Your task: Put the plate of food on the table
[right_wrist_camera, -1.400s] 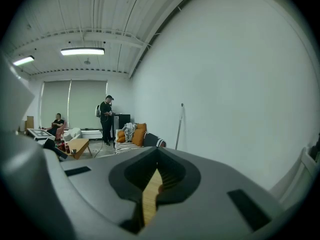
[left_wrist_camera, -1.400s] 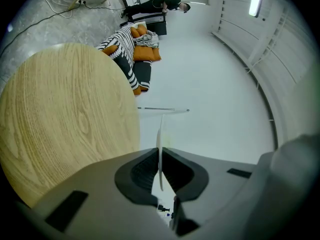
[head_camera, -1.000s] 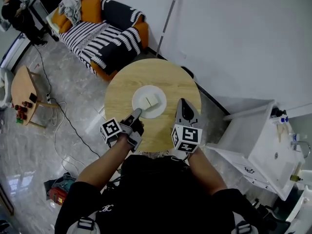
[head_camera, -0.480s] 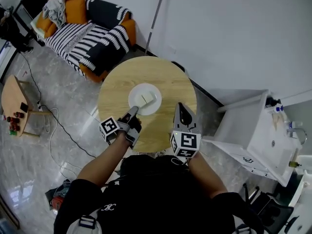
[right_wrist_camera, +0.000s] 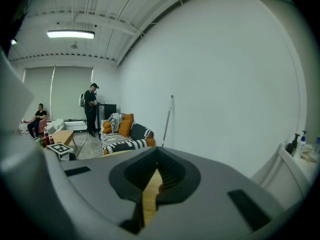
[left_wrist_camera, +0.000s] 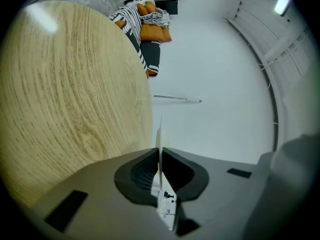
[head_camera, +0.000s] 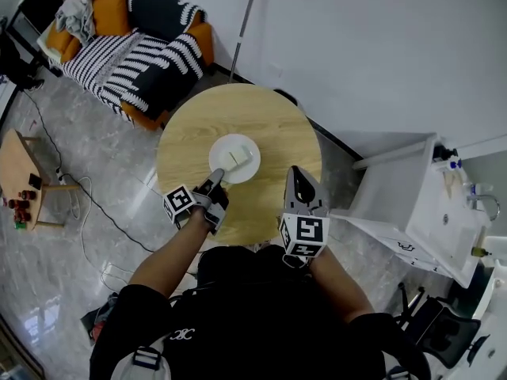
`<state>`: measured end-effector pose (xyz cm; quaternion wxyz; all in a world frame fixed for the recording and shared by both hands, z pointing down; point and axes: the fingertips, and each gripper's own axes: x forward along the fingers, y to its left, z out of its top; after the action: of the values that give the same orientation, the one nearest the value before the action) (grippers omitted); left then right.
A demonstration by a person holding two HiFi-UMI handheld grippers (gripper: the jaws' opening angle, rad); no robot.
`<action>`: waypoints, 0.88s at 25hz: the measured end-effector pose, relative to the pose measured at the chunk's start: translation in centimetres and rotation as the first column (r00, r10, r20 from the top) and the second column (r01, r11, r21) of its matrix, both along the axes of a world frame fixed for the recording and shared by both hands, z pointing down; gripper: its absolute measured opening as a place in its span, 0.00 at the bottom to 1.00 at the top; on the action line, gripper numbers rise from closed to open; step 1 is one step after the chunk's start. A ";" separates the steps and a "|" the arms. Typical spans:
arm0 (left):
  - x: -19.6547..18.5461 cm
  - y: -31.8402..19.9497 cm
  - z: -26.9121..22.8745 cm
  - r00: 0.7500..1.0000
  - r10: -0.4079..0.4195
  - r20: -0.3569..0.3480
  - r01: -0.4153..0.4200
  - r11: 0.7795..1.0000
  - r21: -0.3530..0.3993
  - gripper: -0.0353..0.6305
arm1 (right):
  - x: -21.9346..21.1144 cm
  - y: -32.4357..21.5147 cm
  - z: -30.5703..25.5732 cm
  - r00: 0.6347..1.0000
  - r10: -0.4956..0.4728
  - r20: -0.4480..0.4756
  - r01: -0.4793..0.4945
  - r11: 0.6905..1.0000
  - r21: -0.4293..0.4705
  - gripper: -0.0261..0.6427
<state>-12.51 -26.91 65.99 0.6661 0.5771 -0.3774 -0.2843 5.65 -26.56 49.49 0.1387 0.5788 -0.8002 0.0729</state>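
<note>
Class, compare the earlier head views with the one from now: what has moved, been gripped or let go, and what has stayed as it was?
Nothing has clearly moved, and nothing was taken hold of or let go. The left claw stays shut on the near rim of the plate. The plate keeps its place over the middle of the round table, with the food still on it. The right claw stays shut and empty over the table's near edge. Only the head view's framing shifted slightly.

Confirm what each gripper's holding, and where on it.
Left gripper clamps the plate by its near rim, edge-on between the jaws. Right gripper holds nothing.
</note>
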 end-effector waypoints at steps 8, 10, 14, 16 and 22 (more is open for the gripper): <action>0.6 -0.4 2.6 0.999 0.044 0.003 -0.044 0.999 -0.031 0.09 | 0.5 0.3 0.4 0.999 0.027 -0.018 -0.027 1.000 -0.007 0.05; 0.6 -0.7 3.0 0.999 0.044 0.001 -0.044 0.998 -0.033 0.09 | 0.5 0.4 0.4 0.999 0.027 -0.022 -0.027 1.000 -0.007 0.05; 0.9 -1.2 3.6 0.999 0.053 0.006 -0.052 0.998 -0.036 0.09 | 0.7 0.6 0.9 0.999 0.036 -0.021 -0.036 0.999 -0.021 0.05; 1.0 -1.3 4.0 0.998 0.060 0.012 -0.060 0.997 -0.044 0.09 | 0.7 0.7 1.1 0.999 0.044 -0.019 -0.044 0.999 -0.029 0.05; 1.5 -1.3 5.4 0.996 0.086 0.027 -0.084 0.994 -0.069 0.09 | 0.6 0.8 1.0 0.999 0.047 -0.026 -0.048 0.998 -0.027 0.05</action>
<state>-11.02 -28.17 71.37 0.6912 0.5739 -0.3717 -0.2340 6.28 -25.79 50.45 0.1552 0.5966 -0.7833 0.0801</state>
